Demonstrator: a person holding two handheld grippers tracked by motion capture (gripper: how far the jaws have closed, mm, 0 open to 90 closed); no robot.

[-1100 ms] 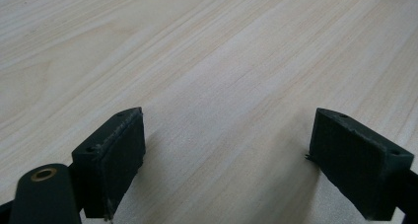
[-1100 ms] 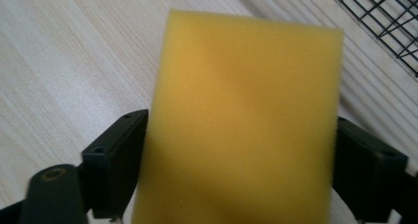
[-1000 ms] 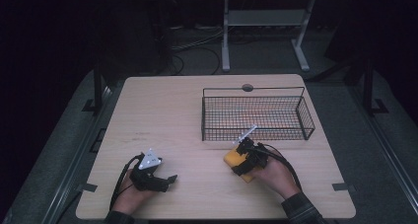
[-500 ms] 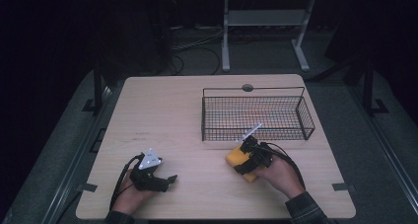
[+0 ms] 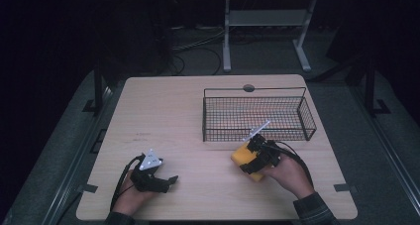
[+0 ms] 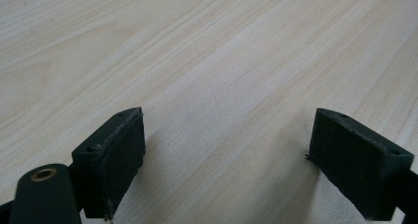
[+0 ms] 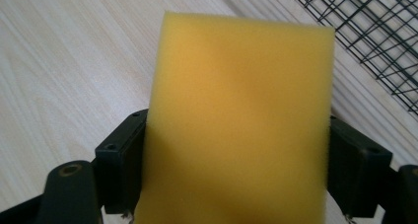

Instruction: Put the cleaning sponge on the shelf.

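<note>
A yellow sponge (image 5: 243,158) sits between the jaws of my right gripper (image 5: 250,160), just in front of the black wire basket (image 5: 257,117). In the right gripper view the sponge (image 7: 236,120) stands up between both black pads (image 7: 121,160), which press its sides. My left gripper (image 5: 168,180) rests low over the table's front left, its jaws wide apart. In the left gripper view its pads (image 6: 111,155) frame bare wood, with nothing between them.
The light wooden table (image 5: 163,111) has a round cable hole (image 5: 248,88) at its far edge behind the basket. A corner of the basket mesh (image 7: 374,31) lies to the upper right of the sponge. The surroundings are dark, with a metal stand (image 5: 262,31) beyond the table.
My right gripper, holding the sponge, has shifted slightly; the left gripper has stayed put.
</note>
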